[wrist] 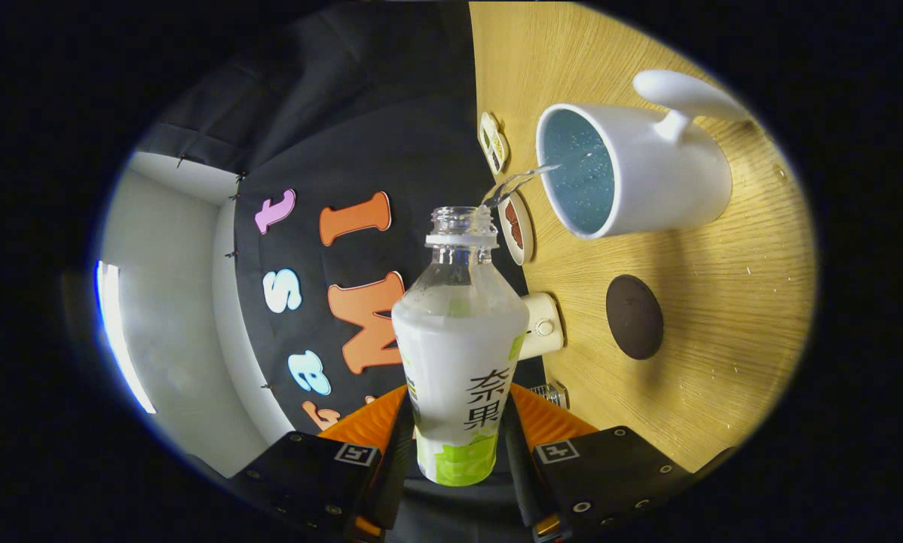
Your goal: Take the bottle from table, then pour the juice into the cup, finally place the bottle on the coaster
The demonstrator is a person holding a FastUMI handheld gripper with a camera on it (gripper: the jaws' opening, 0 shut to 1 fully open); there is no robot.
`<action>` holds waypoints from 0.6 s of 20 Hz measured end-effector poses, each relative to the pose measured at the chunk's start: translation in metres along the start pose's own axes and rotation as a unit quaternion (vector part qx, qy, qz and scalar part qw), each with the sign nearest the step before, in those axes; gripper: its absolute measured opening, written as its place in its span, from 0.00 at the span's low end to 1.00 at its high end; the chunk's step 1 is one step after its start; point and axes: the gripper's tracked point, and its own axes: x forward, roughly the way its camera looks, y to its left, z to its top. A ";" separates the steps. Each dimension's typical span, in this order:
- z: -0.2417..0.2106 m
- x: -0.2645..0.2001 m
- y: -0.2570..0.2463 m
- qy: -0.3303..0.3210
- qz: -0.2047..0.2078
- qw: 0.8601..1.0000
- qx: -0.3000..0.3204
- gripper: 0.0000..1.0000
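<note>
- The gripper (457, 452) had its jaws clamped on the lower body of the bottle (459, 354), one finger pressing each side of the label, so the jaws stood only as far apart as the bottle is wide.
- The bottle was uncapped and tipped over, its open neck pointing toward the cup (632, 170).
- A thin clear stream (515, 183) ran from the bottle's mouth to the rim of the cup.
- The cup, white outside with a blue speckled inside, stood on the wooden counter (723, 302), its handle turned away from the bottle.
- A dark round coaster (634, 316) lay bare on the counter near the cup, apart from it and off to one side of the bottle.
- Two small round things (515, 226) sat at the counter's far edge, just beyond the bottle's mouth; I could not make out what they were.
- A pale rounded object (543, 326) showed right behind the bottle's shoulder, also at the counter's edge.
</note>
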 end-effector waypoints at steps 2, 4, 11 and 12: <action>0.000 0.002 0.002 -0.001 0.001 1.000 0.004 0.61; 0.001 0.001 0.003 -0.003 0.000 1.000 0.009 0.61; 0.002 0.005 0.003 -0.007 0.000 1.000 0.030 0.61; 0.001 0.003 0.002 -0.008 0.001 0.999 0.036 0.61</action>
